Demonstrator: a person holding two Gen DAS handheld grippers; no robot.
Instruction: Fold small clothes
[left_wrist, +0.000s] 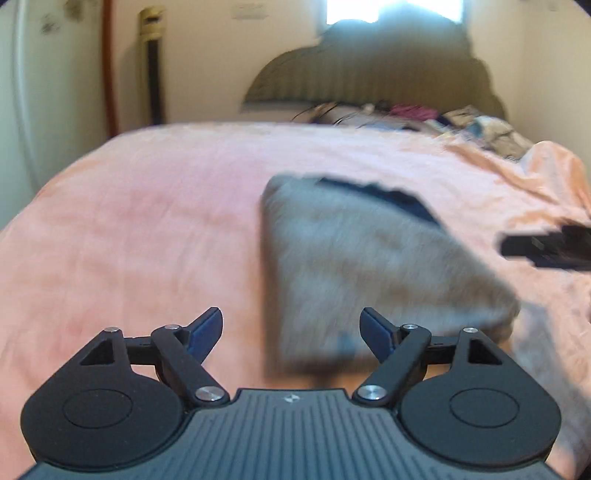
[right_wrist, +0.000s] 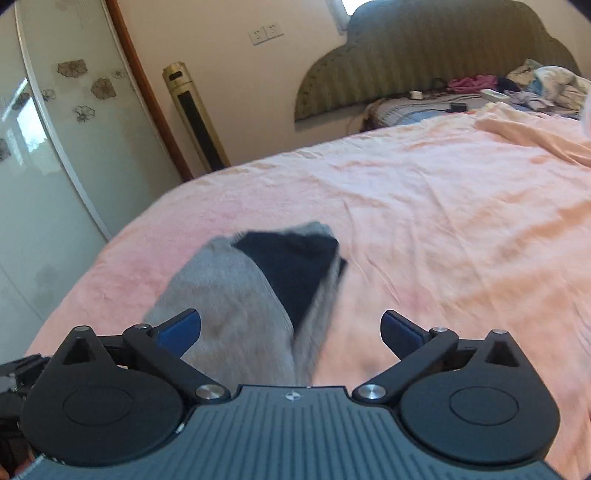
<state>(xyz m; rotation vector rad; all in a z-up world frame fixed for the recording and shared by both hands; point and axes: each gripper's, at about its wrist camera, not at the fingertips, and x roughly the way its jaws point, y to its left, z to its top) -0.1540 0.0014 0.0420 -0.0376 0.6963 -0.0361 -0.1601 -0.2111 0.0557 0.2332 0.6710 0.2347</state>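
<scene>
A small grey garment with a dark navy band (left_wrist: 369, 266) lies folded on the pink bedspread (left_wrist: 147, 221). My left gripper (left_wrist: 291, 328) is open and empty, just in front of the garment's near edge. In the right wrist view the same garment (right_wrist: 240, 295) lies ahead and left, its navy part (right_wrist: 295, 266) on top. My right gripper (right_wrist: 291, 332) is open and empty above the garment's near end. The right gripper also shows at the right edge of the left wrist view (left_wrist: 546, 247).
A padded headboard (right_wrist: 424, 48) stands at the far end, with a pile of mixed clothes and small items (right_wrist: 517, 88) below it. A tower fan (right_wrist: 195, 114) and a glass wardrobe door (right_wrist: 48, 147) stand left of the bed.
</scene>
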